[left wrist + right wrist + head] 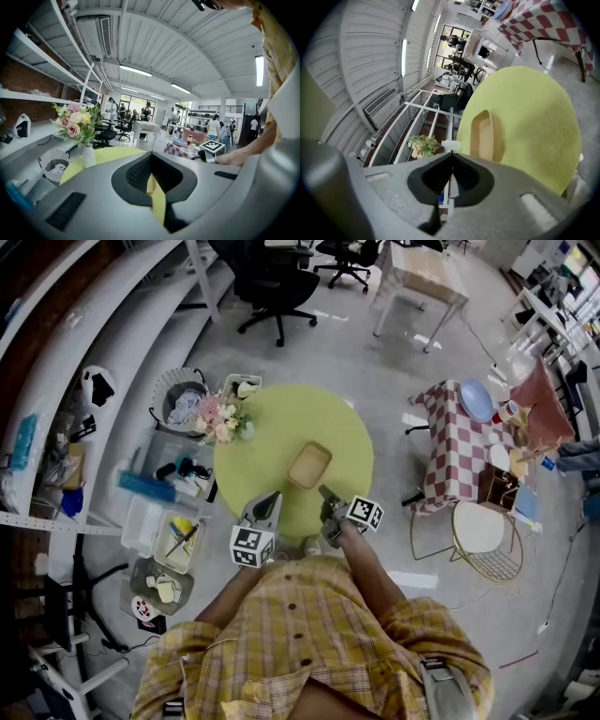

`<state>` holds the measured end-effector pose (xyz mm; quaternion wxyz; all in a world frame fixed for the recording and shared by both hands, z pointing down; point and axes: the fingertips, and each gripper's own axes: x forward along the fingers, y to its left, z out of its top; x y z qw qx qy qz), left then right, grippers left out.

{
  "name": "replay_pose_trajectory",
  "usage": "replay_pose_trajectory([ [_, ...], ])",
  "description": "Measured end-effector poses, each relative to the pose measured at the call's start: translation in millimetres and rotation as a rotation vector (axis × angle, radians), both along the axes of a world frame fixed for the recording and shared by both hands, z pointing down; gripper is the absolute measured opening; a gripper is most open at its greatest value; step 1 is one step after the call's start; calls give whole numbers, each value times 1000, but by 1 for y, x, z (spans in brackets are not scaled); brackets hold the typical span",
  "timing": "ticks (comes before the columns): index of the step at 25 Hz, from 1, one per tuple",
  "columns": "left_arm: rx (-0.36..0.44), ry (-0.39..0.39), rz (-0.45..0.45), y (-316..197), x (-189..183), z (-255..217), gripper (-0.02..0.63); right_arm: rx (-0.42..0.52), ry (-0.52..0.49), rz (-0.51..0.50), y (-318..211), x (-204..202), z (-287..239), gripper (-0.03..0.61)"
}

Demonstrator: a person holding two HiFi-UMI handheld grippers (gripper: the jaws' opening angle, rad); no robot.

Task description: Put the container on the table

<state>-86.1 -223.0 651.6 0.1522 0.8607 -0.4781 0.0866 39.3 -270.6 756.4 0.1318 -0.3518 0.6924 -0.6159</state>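
On the green table (281, 418) the container (309, 465) sits free; my right claw (323, 491), pressed together and empty like my left claw (271, 497), should back off without nudging its rim.

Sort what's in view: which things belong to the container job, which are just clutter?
Job:
- container, sitting on the yellow table
- right gripper, shut, empty
- left gripper, shut, empty

Lying about:
- flower vase at the table's edge
- wire basket on the floor
- checkered table
- office chair
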Motion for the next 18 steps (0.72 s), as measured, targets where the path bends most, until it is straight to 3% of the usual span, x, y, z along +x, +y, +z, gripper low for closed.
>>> replay_pose_trajectory([
  [10,-7,1,22,1,8,3,5,137,39,-72,6,-12,-33,-2],
  [18,-7,8,19,1,6,1,5,255,136,-106,6,-14,-54,-2],
])
